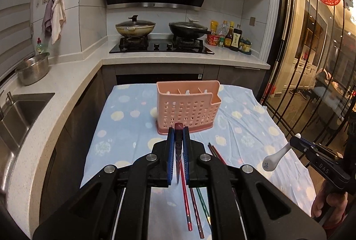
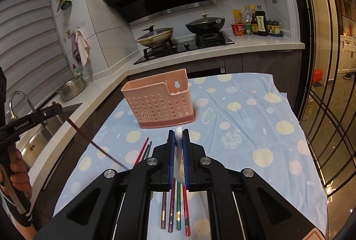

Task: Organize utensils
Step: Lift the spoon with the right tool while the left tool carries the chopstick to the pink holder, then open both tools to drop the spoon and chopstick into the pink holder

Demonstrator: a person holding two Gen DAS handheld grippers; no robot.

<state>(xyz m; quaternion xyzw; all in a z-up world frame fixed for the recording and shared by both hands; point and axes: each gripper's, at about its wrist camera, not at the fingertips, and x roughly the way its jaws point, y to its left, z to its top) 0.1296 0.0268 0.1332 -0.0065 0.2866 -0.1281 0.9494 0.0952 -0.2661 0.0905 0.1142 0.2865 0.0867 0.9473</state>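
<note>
Here, left claw [image 1: 178, 131] clamps dark red chopstick [image 1: 178, 151]; right claw [image 2: 178, 132] clamps white spoon [image 2: 178, 160]. Pink holder [image 1: 188, 104] ahead of both, loose chopsticks [image 2: 175, 206] beneath.

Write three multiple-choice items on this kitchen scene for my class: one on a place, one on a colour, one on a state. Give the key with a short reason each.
1. Where does the caddy stand?
A. in the sink
B. on the cloth-covered table
C. on the stove

2. What colour is the caddy?
A. pink
B. green
C. black

3. What does the right gripper hold?
A. nothing
B. a pan lid
C. a white spoon

Key:
1 B, it sits on the blue spotted cloth.
2 A, its perforated walls are pink.
3 C, the spoon is clamped between its fingers, while the left gripper grips a dark red chopstick.
</note>
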